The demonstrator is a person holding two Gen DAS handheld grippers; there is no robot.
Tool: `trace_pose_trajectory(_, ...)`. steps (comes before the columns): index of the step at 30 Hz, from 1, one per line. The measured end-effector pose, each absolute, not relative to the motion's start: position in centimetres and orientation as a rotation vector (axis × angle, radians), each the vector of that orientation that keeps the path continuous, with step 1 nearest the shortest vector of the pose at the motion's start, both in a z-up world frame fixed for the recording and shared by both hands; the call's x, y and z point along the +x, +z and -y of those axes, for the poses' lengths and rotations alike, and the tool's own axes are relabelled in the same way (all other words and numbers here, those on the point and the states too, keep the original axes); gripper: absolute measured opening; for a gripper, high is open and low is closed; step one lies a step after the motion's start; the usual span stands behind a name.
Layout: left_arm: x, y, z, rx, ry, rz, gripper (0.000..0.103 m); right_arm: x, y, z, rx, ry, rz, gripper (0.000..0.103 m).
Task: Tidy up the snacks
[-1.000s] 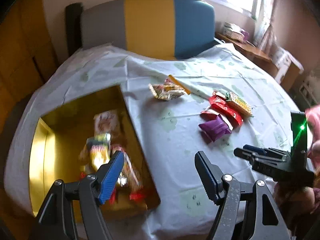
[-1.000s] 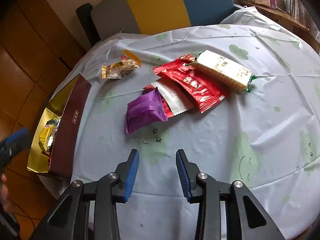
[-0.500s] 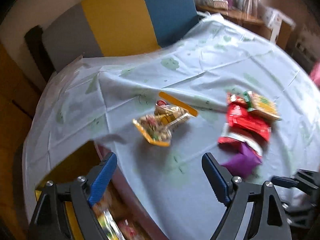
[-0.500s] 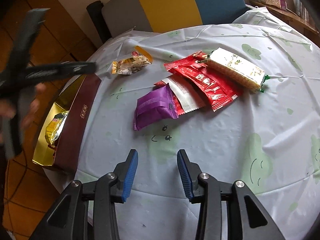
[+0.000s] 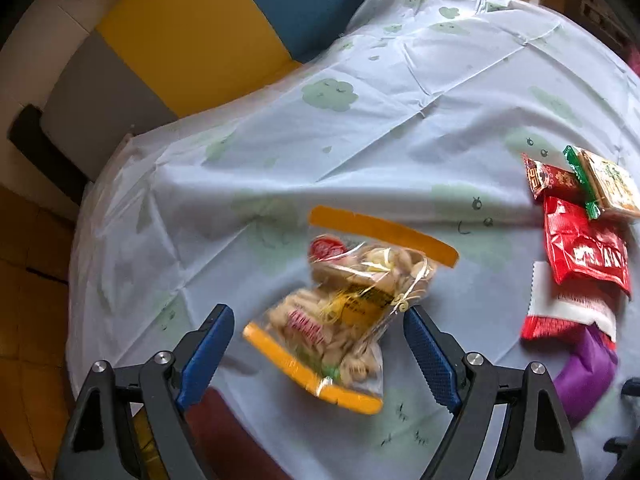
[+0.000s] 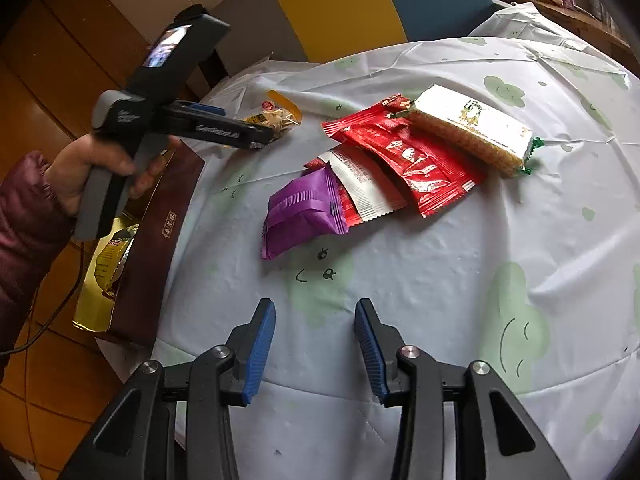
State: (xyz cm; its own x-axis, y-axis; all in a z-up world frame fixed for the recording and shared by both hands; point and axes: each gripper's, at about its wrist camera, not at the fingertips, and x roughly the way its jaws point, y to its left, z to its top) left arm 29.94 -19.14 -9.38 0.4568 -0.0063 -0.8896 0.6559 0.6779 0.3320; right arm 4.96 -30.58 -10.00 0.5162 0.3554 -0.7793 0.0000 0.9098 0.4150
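Note:
A clear bag of snacks with orange strips [image 5: 348,300] lies on the pale tablecloth, and a second clear bag overlaps its far end. My left gripper [image 5: 316,352] hangs just over it, open, a finger on each side and no pad pressing. In the right wrist view the left gripper [image 6: 260,130] covers part of that bag [image 6: 280,116]. Further right lie a purple packet [image 6: 304,212], a white and red packet [image 6: 360,188], red packets [image 6: 412,152] and a cracker pack [image 6: 472,124]. My right gripper [image 6: 316,344] is open over bare cloth in front of them.
A maroon box [image 6: 160,240] with a gold inside sits at the table's left edge and holds a snack bag [image 6: 108,256]. A hand [image 6: 100,172] in a dark red sleeve holds the left gripper. A yellow, blue and grey chair [image 5: 192,40] stands behind the table.
My left gripper has swung from above the box over to the clear snack bag, dropped lower, and its jaws stand wider. The right gripper has stayed nearly where it was.

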Motion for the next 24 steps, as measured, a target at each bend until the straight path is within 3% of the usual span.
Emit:
trace_pose_trajectory(2, 30.2, -10.1, 19.3, 0.725, -0.457, -1.055, 0.077, 5.0, -10.0, 30.6, 0.389, 0.221, -1.01, 0.042)
trace_pose_trajectory(3, 30.2, -10.0, 19.2, 0.697, -0.477, -1.061, 0.062, 4.9, -10.0, 30.5, 0.388, 0.221, -1.008, 0.042)
trace_pose_trajectory(7, 29.3, -9.4, 18.6, 0.62, -0.482, -1.074, 0.052, 4.7, -10.0, 30.5, 0.392, 0.218, -1.001, 0.042)
trace_pose_trajectory(24, 12.7, -5.5, 15.6, 0.41, -0.476, -0.972, 0.05, 3.5, -7.3, 34.1, 0.416, 0.125, -0.953, 0.042)
